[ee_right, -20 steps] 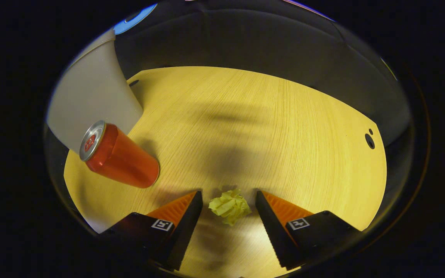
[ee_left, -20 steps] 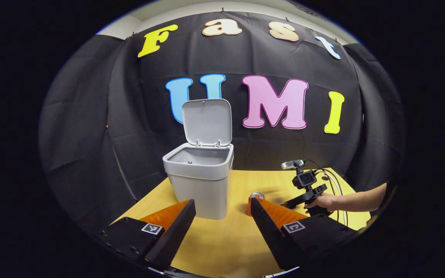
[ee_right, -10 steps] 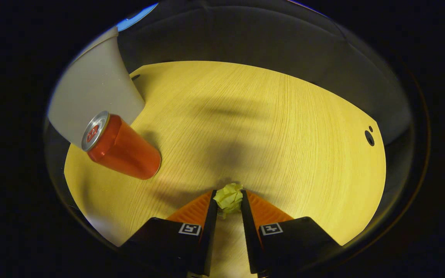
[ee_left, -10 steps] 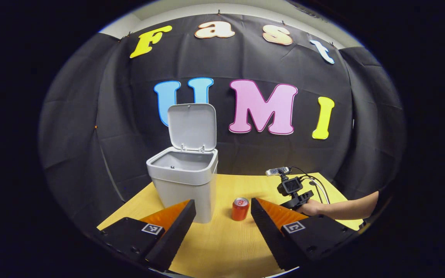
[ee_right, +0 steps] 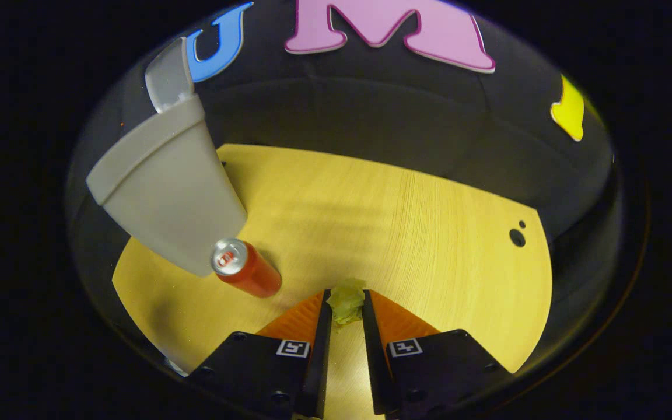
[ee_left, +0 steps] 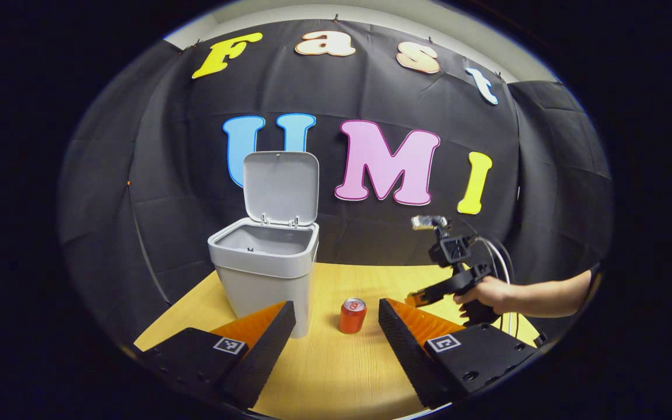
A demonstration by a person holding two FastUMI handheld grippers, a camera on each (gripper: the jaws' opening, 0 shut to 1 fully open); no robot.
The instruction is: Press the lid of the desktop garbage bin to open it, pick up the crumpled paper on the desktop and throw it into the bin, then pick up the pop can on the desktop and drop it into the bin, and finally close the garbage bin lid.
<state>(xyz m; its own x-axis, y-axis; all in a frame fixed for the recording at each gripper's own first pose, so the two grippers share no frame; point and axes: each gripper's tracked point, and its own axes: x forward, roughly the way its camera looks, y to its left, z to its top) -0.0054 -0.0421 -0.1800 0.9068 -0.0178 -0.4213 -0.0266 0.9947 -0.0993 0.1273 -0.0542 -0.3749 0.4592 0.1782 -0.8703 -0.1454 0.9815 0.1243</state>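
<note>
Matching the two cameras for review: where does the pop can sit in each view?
Left gripper view: the pop can stands low centre, right of the bin.
Right gripper view: the pop can is lower left, at the foot of the bin.
Shared landmark: the bin's raised lid.

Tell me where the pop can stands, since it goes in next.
In the left gripper view the pop can stands upright on the table, just right of the open bin.
</note>
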